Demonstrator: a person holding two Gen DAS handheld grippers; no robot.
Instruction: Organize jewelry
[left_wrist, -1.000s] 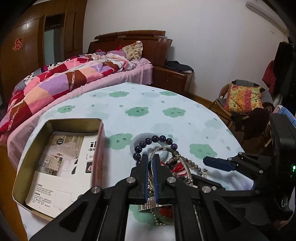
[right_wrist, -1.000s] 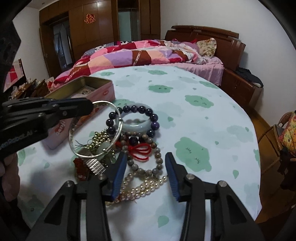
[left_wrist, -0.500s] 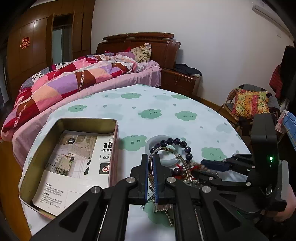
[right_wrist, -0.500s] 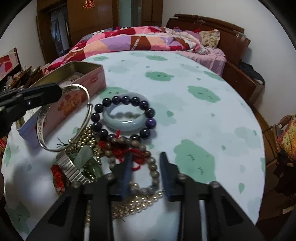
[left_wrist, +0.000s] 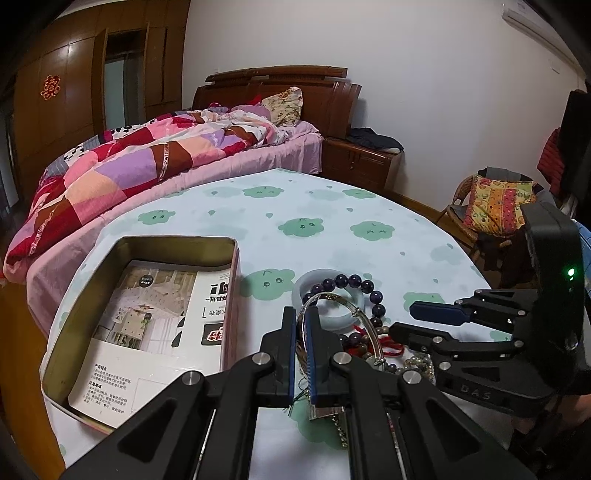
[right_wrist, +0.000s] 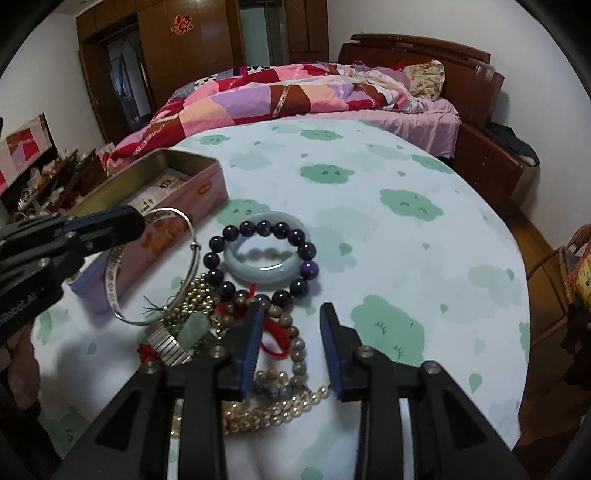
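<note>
Right wrist view shows the right gripper (right_wrist: 290, 345) low over the heap of jewelry, its jaws part-way apart and opening, with a red cord (right_wrist: 275, 334) and brown beads (right_wrist: 297, 350) lying beneath the gap but nothing pinched. Pearls (right_wrist: 280, 408) spill out nearest the camera. Just beyond sit a purple bead bracelet (right_wrist: 258, 258) and a pale jade bangle (right_wrist: 266, 267), one resting on the other. To the left, the left gripper (left_wrist: 301, 347) is clamped tight on a silver bangle (right_wrist: 147, 269), holding it up just above the heap, beside the open tin (left_wrist: 88, 295) on the desk (right_wrist: 388, 258). Farther back stands the bed (right_wrist: 295, 92).

My worry is the tangle: a green thread (right_wrist: 157, 304) hangs near the silver bangle's lower edge, and if it is caught, carrying the bangle to the tin could drag other pieces along or off the desk. The bangle is thin and smooth, held by one edge only, so a jolt might let it swing or slip.
</note>
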